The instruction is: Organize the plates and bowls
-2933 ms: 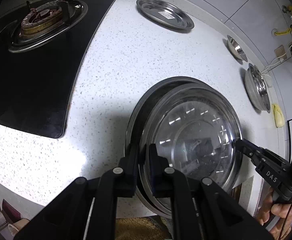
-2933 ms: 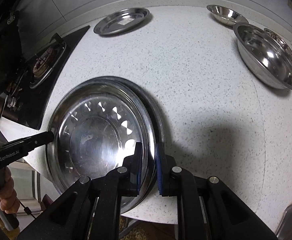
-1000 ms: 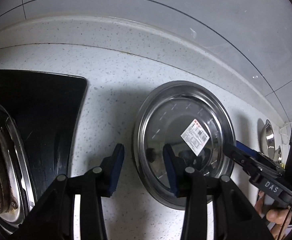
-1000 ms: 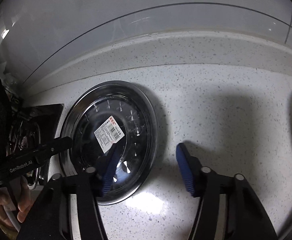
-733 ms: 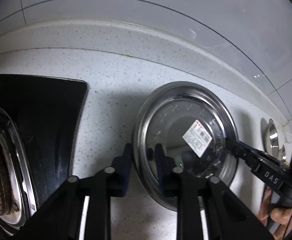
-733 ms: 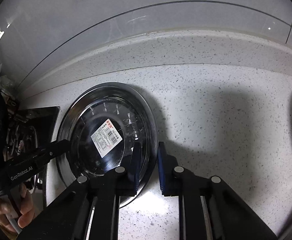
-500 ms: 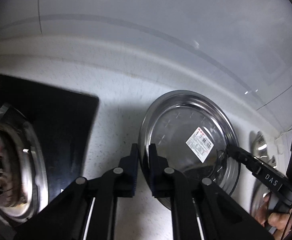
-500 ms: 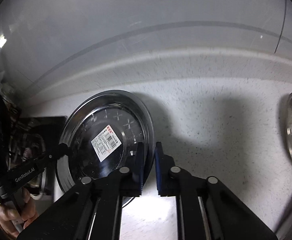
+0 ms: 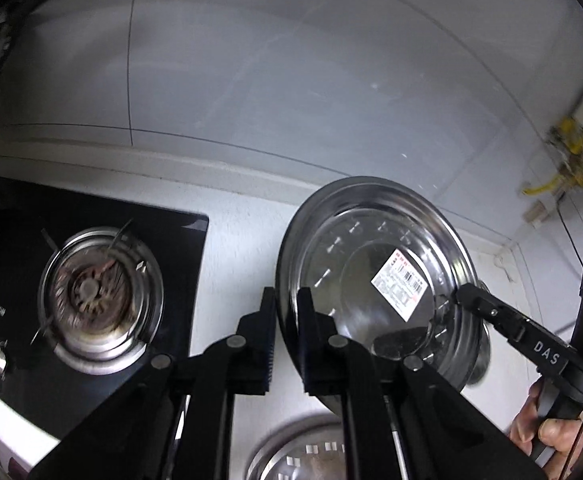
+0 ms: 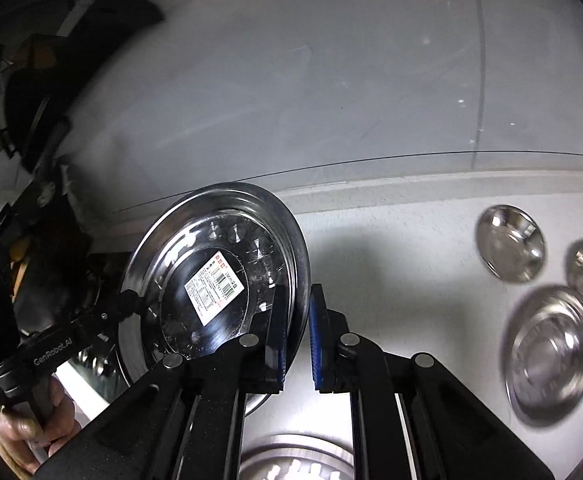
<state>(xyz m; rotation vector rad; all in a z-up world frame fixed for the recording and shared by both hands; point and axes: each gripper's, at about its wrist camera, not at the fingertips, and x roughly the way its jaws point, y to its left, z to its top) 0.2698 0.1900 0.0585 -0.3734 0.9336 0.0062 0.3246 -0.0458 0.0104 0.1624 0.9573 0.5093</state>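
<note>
The larger plate (image 9: 311, 452) on the counter is cut off by the bottom edge in both wrist views and partly covered by the gripper bodies. The three bowls (image 10: 551, 348) at the right are smeared by motion blur, and the burner (image 9: 95, 296) is blurred as well. The print on the label (image 10: 214, 282) of the held plate (image 10: 211, 264) is too small to be read.

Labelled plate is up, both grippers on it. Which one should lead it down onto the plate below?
Either; no clear edge. The left gripper and right gripper clamp opposite rims of the labelled plate, above the lower plate.
</note>
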